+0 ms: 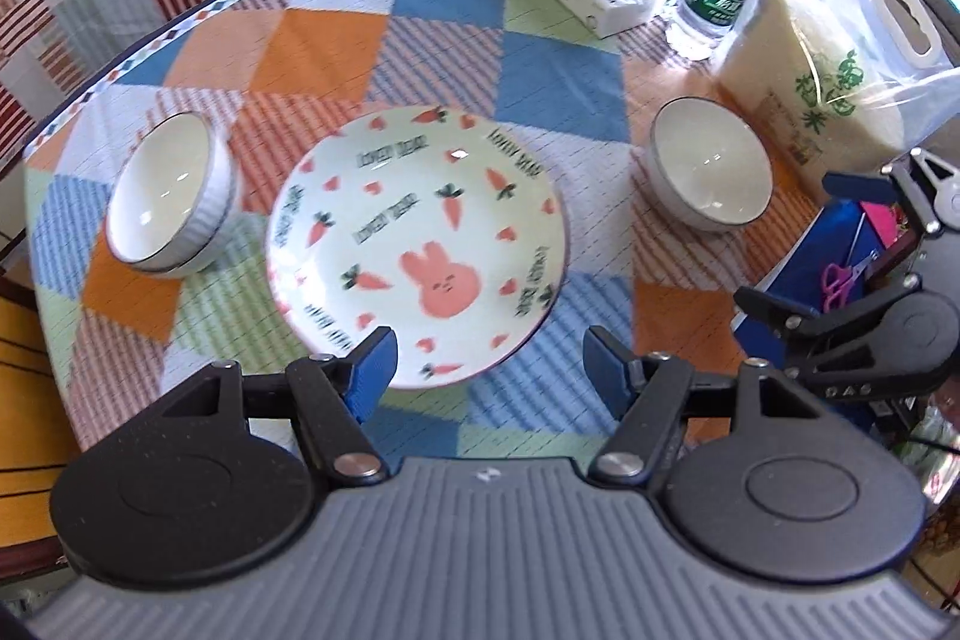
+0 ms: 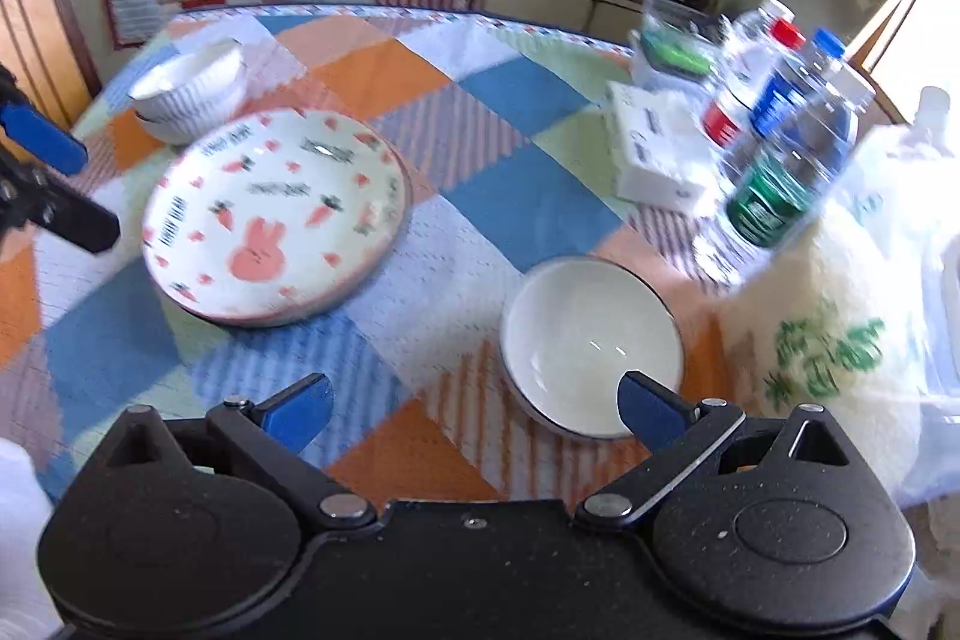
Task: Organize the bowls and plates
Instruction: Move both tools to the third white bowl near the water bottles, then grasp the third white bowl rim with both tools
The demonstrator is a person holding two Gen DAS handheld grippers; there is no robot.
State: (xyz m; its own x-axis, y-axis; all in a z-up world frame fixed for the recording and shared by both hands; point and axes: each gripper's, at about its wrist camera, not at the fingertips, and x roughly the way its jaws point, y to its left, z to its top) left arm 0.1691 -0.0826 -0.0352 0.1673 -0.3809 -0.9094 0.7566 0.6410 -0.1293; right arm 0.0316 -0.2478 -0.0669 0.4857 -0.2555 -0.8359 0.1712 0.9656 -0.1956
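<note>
Patchwork cloth in orange, blue and green covers the round worktop (image 1: 420, 40), with kitchen counters blurred behind it. Nearest me, my left claw (image 1: 486, 364) hangs released, jaws wide apart, just over the near rim of the plate (image 1: 420, 232); it grips nothing. My right claw (image 2: 474, 412) is likewise spread and empty, its right finger (image 2: 651, 409) reading over the near edge of the right bowl (image 2: 591, 346), though I cannot tell if it touches.

The plate sits mid-worktop, the left bowl (image 1: 171, 202) just beside it on one side, the right bowl well apart on the other. In the right view the left bowl (image 2: 192, 88) looks like it may be two nested, but blur stops me being sure.

My worries, working outward. The plate is shallow and glazed, so I judge that a pinch on its rim could slip, or tip it as it lifts. The cloth may drag or bunch if I push a dish instead of lifting it. Both views are smeared, so my aim is rough; closing early on the bowl's rim could flip it.

Further back, the rice bag (image 2: 840, 340) stands close to the right bowl, and the bottles (image 2: 786, 160) rise near it. A wide swing of my right arm could topple them. The tissue pack (image 2: 654, 148) lies beyond, less at risk.
</note>
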